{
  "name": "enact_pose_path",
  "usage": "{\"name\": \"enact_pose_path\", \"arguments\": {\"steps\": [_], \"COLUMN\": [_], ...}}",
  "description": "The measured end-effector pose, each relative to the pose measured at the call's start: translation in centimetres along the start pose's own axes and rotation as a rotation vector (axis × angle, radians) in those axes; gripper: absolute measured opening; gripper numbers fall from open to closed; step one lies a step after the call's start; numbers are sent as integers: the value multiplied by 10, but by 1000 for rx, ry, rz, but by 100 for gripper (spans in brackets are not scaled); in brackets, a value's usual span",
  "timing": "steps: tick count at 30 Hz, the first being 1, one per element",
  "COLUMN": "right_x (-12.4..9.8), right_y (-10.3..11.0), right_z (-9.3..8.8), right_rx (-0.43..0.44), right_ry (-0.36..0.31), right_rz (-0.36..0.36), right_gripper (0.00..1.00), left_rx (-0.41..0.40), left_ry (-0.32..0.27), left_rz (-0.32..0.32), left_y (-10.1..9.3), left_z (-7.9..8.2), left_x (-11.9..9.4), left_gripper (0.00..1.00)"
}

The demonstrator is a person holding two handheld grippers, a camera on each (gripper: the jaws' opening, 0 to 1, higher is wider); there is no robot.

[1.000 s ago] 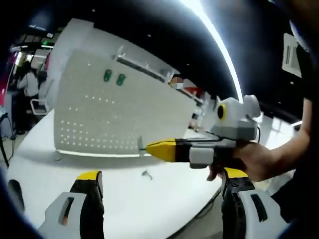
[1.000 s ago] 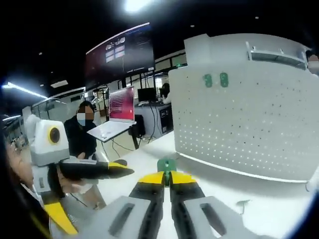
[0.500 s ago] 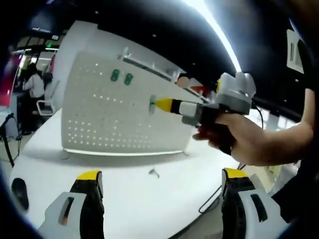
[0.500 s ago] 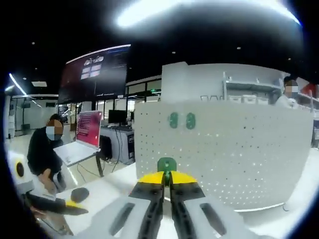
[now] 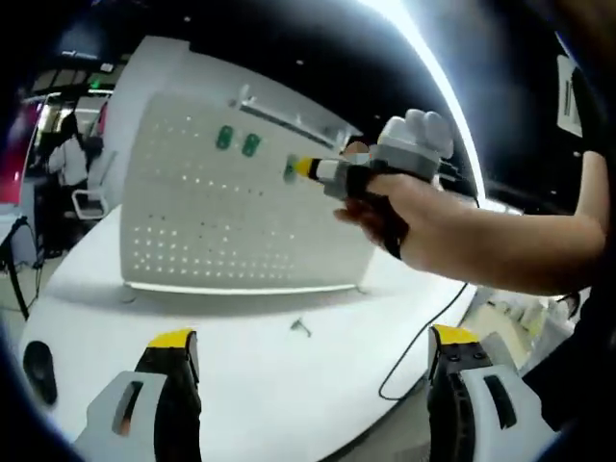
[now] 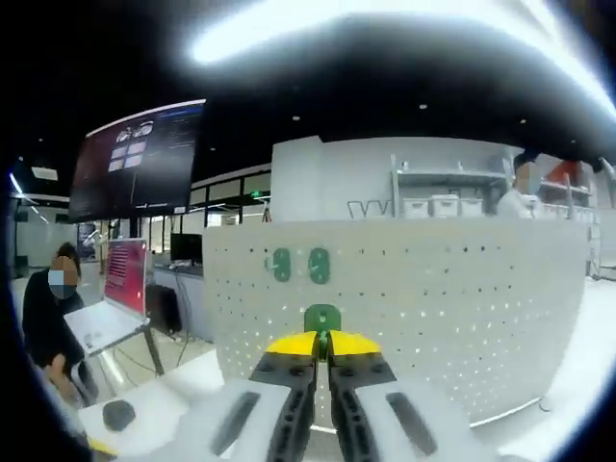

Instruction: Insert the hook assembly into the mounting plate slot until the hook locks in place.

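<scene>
A white perforated mounting plate [image 5: 221,221] [image 6: 433,308] stands upright on a white table [image 5: 260,385]. Two green hooks [image 5: 237,141] [image 6: 299,265] sit side by side near its top. My right gripper [image 6: 322,337] is shut on a green hook [image 6: 322,319], held in front of the plate's upper part. In the left gripper view the right gripper [image 5: 306,169] reaches in from the right, its tip with the green hook [image 5: 290,170] close to the plate, just right of the two mounted hooks. My left gripper [image 5: 308,351] hangs open and empty above the table.
A small metal part [image 5: 300,327] lies on the table before the plate. A dark mouse [image 5: 36,364] [image 6: 119,415] rests at the table's left. A cable [image 5: 423,337] trails off the right edge. A person with a laptop [image 6: 111,313] sits left; shelves [image 6: 433,204] stand behind.
The right gripper has risen with the green hook and moved closer to the plate, now level with the two mounted hooks. The left gripper has stayed open and still.
</scene>
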State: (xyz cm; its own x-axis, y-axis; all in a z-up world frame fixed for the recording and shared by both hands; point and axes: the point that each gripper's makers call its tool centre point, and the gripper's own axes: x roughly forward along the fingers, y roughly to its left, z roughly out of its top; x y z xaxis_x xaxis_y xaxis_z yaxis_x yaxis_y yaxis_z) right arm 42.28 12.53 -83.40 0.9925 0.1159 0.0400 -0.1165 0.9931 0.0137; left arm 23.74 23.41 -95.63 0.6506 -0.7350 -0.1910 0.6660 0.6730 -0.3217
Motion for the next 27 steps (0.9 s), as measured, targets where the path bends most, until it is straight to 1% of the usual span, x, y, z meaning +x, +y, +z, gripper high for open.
{"name": "enact_pose_path", "arguments": {"steps": [6, 7, 9, 14, 21, 24, 27], "right_x": [23, 26, 32, 46, 62, 66, 73], "right_y": [-13, -14, -15, -17, -25, -30, -31], "right_z": [16, 17, 19, 21, 24, 32, 37], "right_rx": [11, 13, 13, -21, -15, -11, -22], "right_ry": [-43, -45, -50, -58, -69, -93, -105], "right_rz": [-44, -45, -48, -45, -71, -106, -115], "right_gripper": [0, 0, 0, 0, 0, 0, 0], "left_rx": [0, 3, -5, -7, -18, -8, 4], "left_ry": [6, 14, 6, 8, 7, 31, 36], "left_rz": [14, 21, 23, 33, 45, 43, 36], "left_y": [3, 5, 6, 8, 10, 9, 6], "left_z": [-1, -2, -1, -1, -1, -6, -7], "left_x": [0, 0, 1, 0, -1, 1, 2], "left_gripper": [100, 100, 100, 100, 100, 100, 100]}}
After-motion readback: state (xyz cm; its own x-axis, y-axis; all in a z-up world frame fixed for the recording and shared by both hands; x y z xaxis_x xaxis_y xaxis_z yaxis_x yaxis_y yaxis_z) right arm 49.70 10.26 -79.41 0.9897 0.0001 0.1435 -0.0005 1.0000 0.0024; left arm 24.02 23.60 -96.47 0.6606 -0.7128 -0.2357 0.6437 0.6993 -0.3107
